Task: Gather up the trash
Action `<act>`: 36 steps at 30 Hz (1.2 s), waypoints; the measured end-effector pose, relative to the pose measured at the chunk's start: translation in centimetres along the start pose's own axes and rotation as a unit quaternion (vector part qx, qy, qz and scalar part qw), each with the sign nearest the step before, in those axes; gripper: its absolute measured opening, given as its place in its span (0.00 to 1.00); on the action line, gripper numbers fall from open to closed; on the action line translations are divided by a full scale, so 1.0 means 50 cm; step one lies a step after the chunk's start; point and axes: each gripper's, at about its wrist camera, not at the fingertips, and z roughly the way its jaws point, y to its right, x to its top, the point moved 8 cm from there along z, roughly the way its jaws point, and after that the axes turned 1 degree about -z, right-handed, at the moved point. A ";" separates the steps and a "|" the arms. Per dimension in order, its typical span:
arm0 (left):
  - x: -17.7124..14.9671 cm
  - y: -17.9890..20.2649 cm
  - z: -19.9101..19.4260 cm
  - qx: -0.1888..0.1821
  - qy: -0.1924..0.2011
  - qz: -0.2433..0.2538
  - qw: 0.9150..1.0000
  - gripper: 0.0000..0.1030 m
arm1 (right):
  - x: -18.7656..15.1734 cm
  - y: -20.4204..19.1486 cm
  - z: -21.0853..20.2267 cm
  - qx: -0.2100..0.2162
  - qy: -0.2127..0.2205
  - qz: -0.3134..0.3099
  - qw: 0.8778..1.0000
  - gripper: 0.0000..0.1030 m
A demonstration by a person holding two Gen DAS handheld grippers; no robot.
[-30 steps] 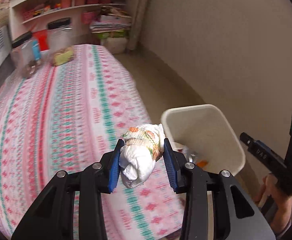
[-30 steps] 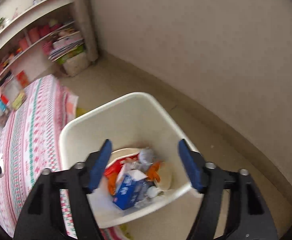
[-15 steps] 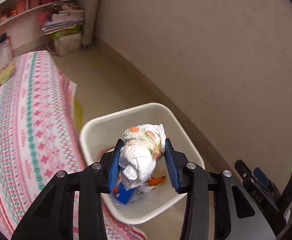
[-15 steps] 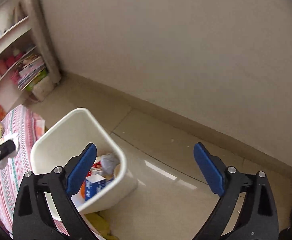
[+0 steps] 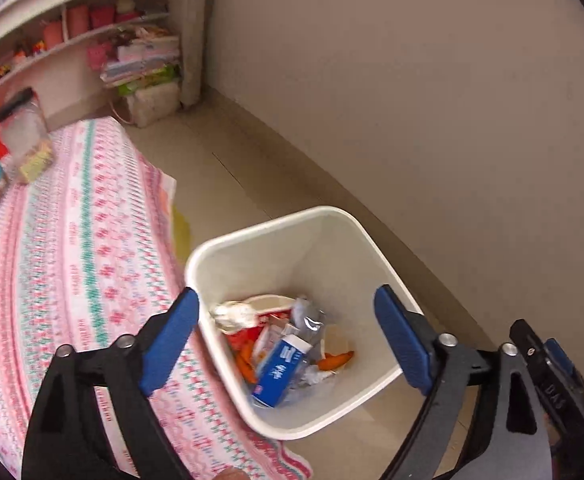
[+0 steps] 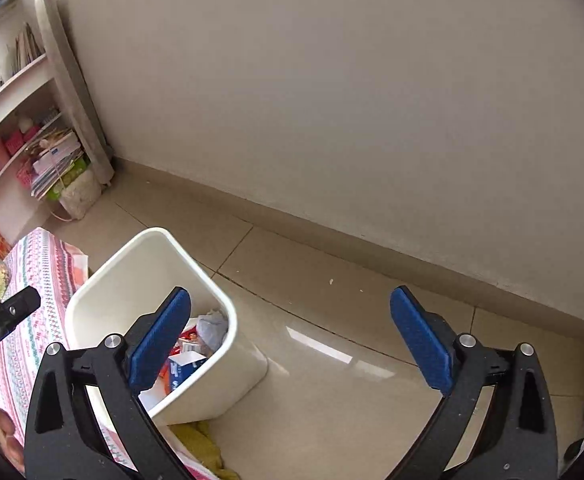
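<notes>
Beige tile floor (image 6: 331, 380) and a plain wall (image 5: 431, 100) fill most of what I see, with a pink patterned bedspread (image 5: 72, 260) on my left side.

Nearest me, my left gripper (image 5: 288, 344) hangs spread wide above the bin (image 5: 276, 224), its blue pads (image 5: 168, 344) far apart with nothing between them and nothing touching them. My right gripper (image 6: 290, 344) is just as wide and holds nothing, over bare floor beside the bin (image 6: 228, 380).

Down in the bin lies the trash: a white bundle (image 5: 234, 314) against the near-left wall, a blue carton (image 5: 280, 372), orange scraps (image 5: 333, 360) and crumpled clear plastic (image 5: 309, 318). White and square-mouthed, the bin stands on the floor touching the bedspread's edge, a yellow cloth (image 6: 200, 440) at its base.

Farther off, jars (image 5: 28, 136) sit on the bedspread, and shelves (image 5: 72, 40) with stacked papers (image 5: 144, 64) stand at the back.
</notes>
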 end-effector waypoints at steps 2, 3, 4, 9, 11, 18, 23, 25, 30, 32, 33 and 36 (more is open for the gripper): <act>-0.004 -0.010 -0.027 0.009 0.017 0.002 1.000 0.88 | -0.004 -0.012 -0.012 0.011 0.003 0.004 1.000 0.93; -0.007 -0.014 -0.039 0.012 0.022 0.002 1.000 0.89 | -0.007 -0.021 -0.019 0.020 0.004 0.005 1.000 0.93; -0.013 -0.016 -0.053 0.018 0.029 0.002 0.999 0.90 | -0.009 -0.027 -0.024 0.026 0.004 0.005 1.000 0.93; -0.047 -0.058 -0.107 0.046 0.044 -0.001 0.998 0.93 | -0.027 -0.065 -0.054 0.055 0.010 0.006 0.998 0.93; -0.061 -0.082 -0.124 0.047 0.043 -0.010 0.998 0.93 | -0.037 -0.090 -0.065 0.065 0.013 -0.003 0.998 0.93; -0.103 -0.146 -0.201 0.084 0.067 -0.016 0.994 0.93 | -0.085 -0.176 -0.115 0.066 0.042 -0.076 0.994 0.93; -0.131 -0.191 -0.258 0.111 0.090 -0.022 0.989 0.93 | -0.109 -0.235 -0.149 0.087 0.045 -0.118 0.988 0.93; -0.144 -0.208 -0.276 0.119 0.096 -0.028 0.988 0.93 | -0.114 -0.255 -0.168 0.098 0.054 -0.124 0.986 0.93; -0.173 -0.254 -0.315 0.129 0.101 -0.057 0.985 0.93 | -0.130 -0.287 -0.194 0.110 0.054 -0.136 0.983 0.93; -0.184 -0.273 -0.327 0.132 0.096 -0.066 0.984 0.93 | -0.138 -0.300 -0.201 0.119 0.055 -0.141 0.981 0.93; -0.188 -0.281 -0.332 0.137 0.096 -0.069 0.984 0.93 | -0.142 -0.305 -0.205 0.122 0.055 -0.142 0.981 0.93; -0.204 -0.301 -0.353 0.157 0.101 -0.073 0.980 0.93 | -0.159 -0.316 -0.219 0.132 0.053 -0.147 0.979 0.93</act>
